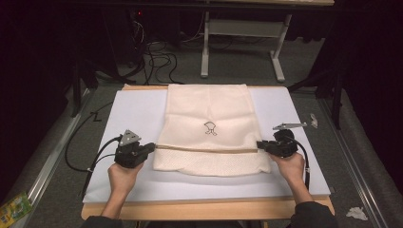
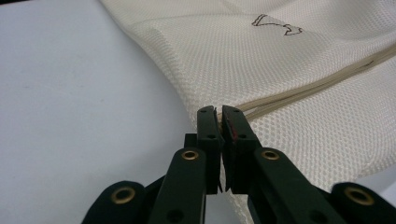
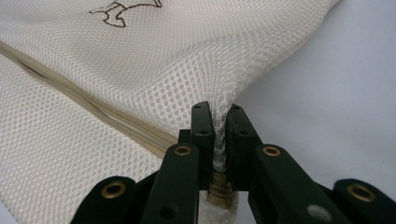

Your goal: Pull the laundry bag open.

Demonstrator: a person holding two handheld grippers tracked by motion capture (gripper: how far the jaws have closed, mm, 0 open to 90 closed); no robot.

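My left tool is clenched on the left edge of the mesh bag, its jaws pinching the fabric right where the tan drawstring band reaches the side; my right tool is clamped on the opposite edge at the same band, with a wad of white mesh squeezed between the jaws. In the high view the left tool and right tool sit level with each other on either side of the bag, so I judge the gripping step done. The bag lies flat on the white sheet that covers the counter, its far end at the counter's far edge, its near end well short of the near edge, the small dark logo facing up. The band already looks like a crease across the bag. What remains, as I read it, is to lift both edges together and fold or carry the bag; nothing has left the sheet yet.
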